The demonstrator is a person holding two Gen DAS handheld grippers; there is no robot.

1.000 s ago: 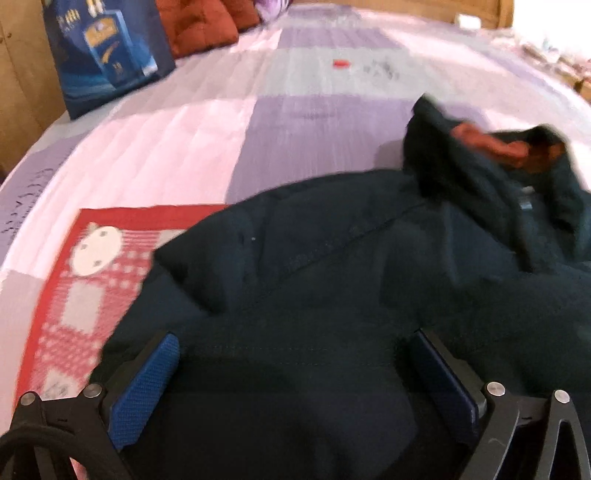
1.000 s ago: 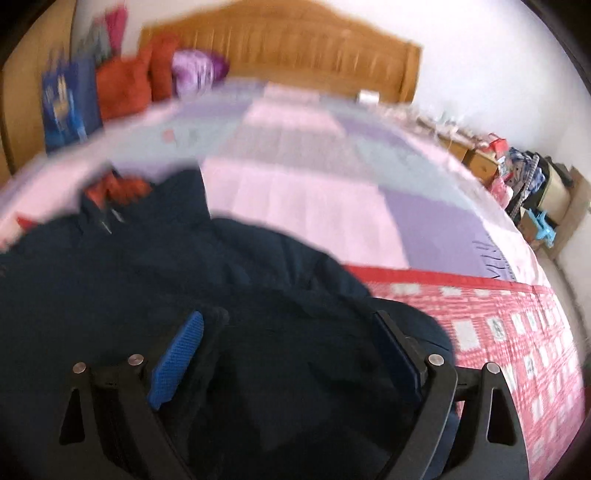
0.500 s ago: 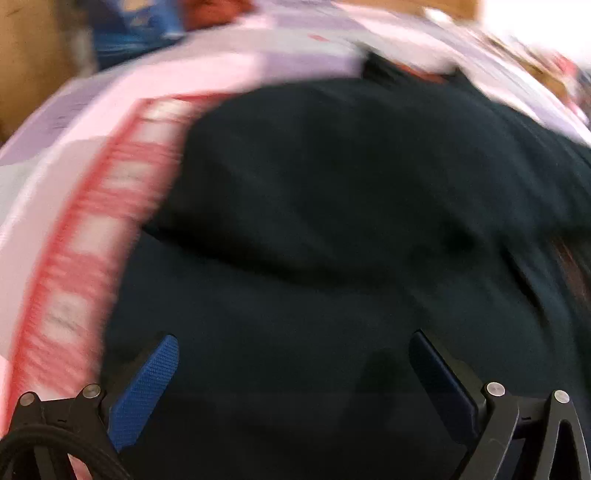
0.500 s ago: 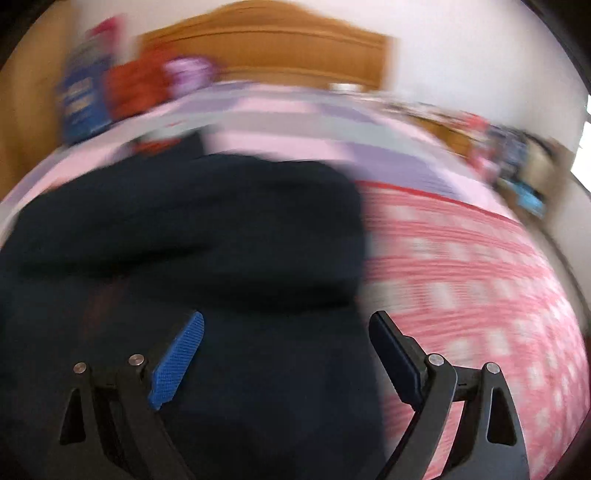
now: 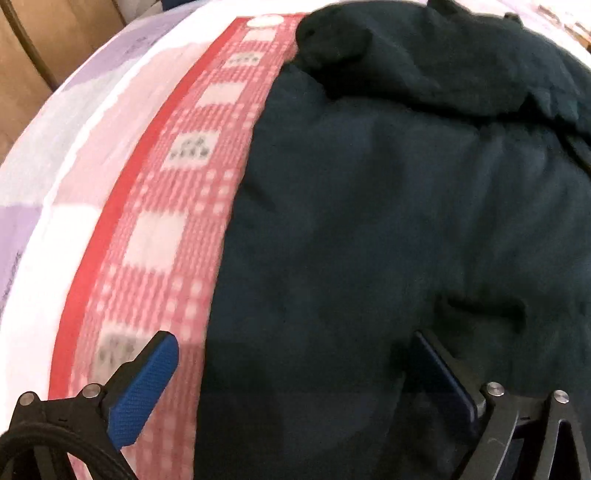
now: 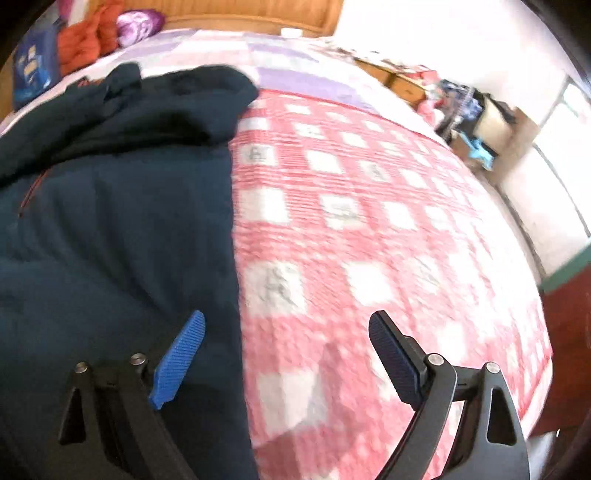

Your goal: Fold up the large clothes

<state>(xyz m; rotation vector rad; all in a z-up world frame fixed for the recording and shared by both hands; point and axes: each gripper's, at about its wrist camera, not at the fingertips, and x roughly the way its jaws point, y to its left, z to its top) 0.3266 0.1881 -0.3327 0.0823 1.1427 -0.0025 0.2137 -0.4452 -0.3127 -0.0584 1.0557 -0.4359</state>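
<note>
The dark coat (image 5: pixel 388 221) lies spread on the red checked blanket (image 6: pixel 369 221) over the bed. Left claw (image 5: pixel 295 373) gapes wide over the coat's left edge; right claw (image 6: pixel 284 354) gapes wide over its right edge, gripping nothing.

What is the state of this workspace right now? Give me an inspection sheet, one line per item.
Surface: bed with a pastel patchwork cover; a red checked cloth spread over it.
Job's things: dark navy garment lying on the red checked cloth, its far end bunched in a heap.
Clutter: blue bag, orange-red cushion and purple bundle at the head of the bed.
Grippers: left gripper open, straddling the garment's left edge; right gripper open, straddling its right edge; neither holds anything.
Cables: black cord by the left gripper.
Surroundings: wooden headboard, white wall, cluttered furniture beside the bed.
</note>
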